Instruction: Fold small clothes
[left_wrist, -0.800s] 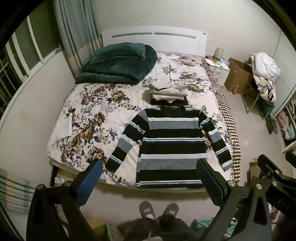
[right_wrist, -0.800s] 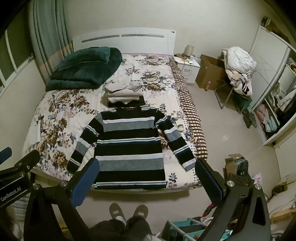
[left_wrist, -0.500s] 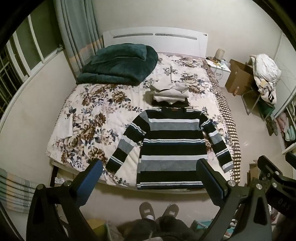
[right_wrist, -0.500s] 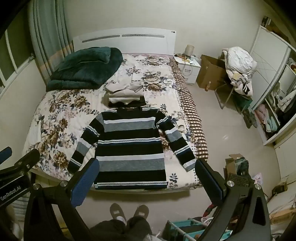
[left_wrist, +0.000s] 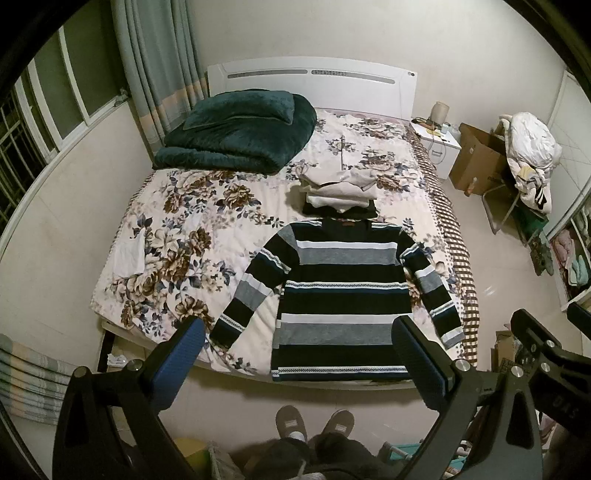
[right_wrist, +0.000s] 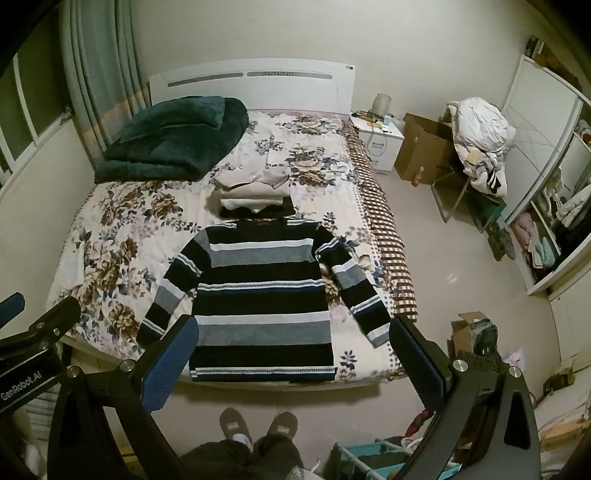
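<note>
striped knit sweater (left_wrist: 341, 306) flat on floral quilt (left_wrist: 177, 236) | both jaws spread wide, empty

A bed (left_wrist: 177, 236) with a flowered cover stands against the back wall, under a white headboard (left_wrist: 310, 79). A dark green blanket (left_wrist: 236, 136) lies folded near its head, beside grey curtains (left_wrist: 155, 62). Right of the bed is a white nightstand (right_wrist: 380, 142), and next to it an open cardboard box (right_wrist: 421, 153). A chair (right_wrist: 469, 184) near the box carries a white bundle (right_wrist: 478, 127). Two grey slippers (right_wrist: 258, 424) are on the floor at the foot of the bed.
</note>
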